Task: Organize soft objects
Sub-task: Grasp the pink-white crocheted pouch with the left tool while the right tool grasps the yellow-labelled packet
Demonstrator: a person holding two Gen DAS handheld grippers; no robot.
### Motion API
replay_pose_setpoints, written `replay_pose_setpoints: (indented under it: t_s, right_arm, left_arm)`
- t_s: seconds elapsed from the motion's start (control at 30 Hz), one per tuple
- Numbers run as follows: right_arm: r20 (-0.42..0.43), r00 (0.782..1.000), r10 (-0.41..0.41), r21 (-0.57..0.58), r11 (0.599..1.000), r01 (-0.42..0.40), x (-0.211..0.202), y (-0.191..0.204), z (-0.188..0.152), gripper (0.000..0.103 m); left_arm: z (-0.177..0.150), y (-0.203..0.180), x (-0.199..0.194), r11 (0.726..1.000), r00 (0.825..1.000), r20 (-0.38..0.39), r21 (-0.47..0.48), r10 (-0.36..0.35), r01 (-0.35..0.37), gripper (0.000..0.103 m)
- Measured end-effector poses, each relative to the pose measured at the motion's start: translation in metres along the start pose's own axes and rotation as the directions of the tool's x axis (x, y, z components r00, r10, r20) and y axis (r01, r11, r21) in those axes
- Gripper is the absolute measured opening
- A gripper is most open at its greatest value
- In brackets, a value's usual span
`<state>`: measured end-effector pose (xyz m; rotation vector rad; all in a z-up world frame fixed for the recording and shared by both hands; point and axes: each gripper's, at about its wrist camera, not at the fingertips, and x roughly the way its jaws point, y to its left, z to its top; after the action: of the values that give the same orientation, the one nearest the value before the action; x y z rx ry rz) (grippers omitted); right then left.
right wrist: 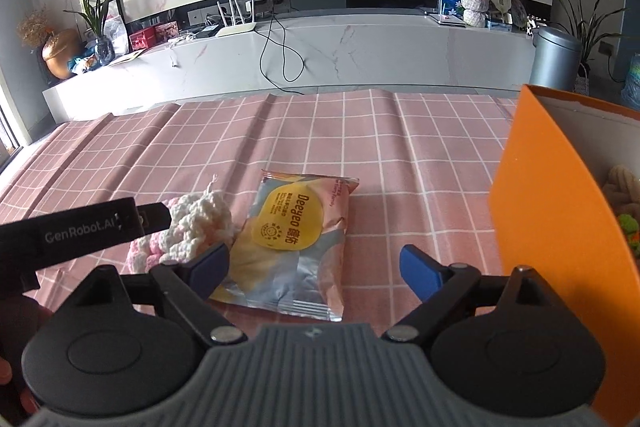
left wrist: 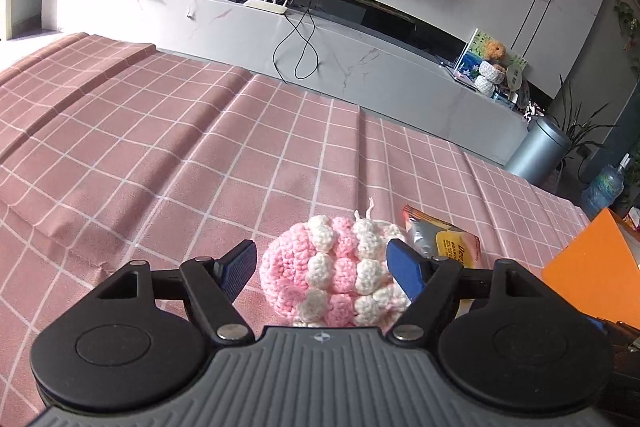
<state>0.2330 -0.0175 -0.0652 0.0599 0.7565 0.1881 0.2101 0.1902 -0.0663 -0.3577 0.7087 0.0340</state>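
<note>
A pink and white crocheted ball (left wrist: 334,273) lies on the pink checked cloth, between the open fingers of my left gripper (left wrist: 326,271); its right pad touches or nearly touches the ball. The ball also shows in the right wrist view (right wrist: 188,231), with the left gripper's black body (right wrist: 80,231) over it. A silver and yellow snack packet (right wrist: 288,239) lies to the right of the ball; part of it shows in the left wrist view (left wrist: 444,239). My right gripper (right wrist: 316,271) is open, its fingers either side of the packet's near end.
An orange box (right wrist: 556,227) stands at the right, holding several soft toys (right wrist: 620,199); its corner shows in the left wrist view (left wrist: 596,267). The pink checked cloth (right wrist: 280,135) covers the table. Beyond are a white TV bench, a television and a grey bin (right wrist: 556,59).
</note>
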Motion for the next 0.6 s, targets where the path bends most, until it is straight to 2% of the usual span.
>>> replay_pose_setpoints:
  t_s: [0.3,0.37,0.47,0.53,0.6]
  right_arm:
    - [-0.054,0.998,0.043,0.022,0.999,-0.042,0.037,0.002,0.0,0.098]
    - [-0.087,0.995,0.045,0.031,0.999,-0.043,0.045,0.0,-0.002,0.098]
    - [-0.091,0.994,0.056,0.011,0.998,-0.055,0.051,0.004,-0.007,0.097]
    - [-0.084,0.995,0.059,-0.018,0.998,-0.061,0.052,0.008,-0.008,0.093]
    - [-0.08,0.995,0.059,-0.032,0.998,-0.062,0.052,0.009,-0.009,0.086]
  left_arm:
    - [-0.003,0.01,0.023,0.996,0.998,-0.062,-0.084,-0.013,0.007,0.089]
    - [-0.004,0.006,0.024,0.999,0.998,-0.056,-0.048,-0.004,0.001,0.094]
    - [-0.008,-0.004,0.025,1.0,0.999,-0.045,0.009,0.02,-0.02,0.094]
    - [-0.01,-0.006,0.026,0.999,0.999,-0.036,0.026,0.028,-0.027,0.093]
    - [-0.01,-0.007,0.026,0.999,0.999,-0.033,0.037,0.013,-0.012,0.087]
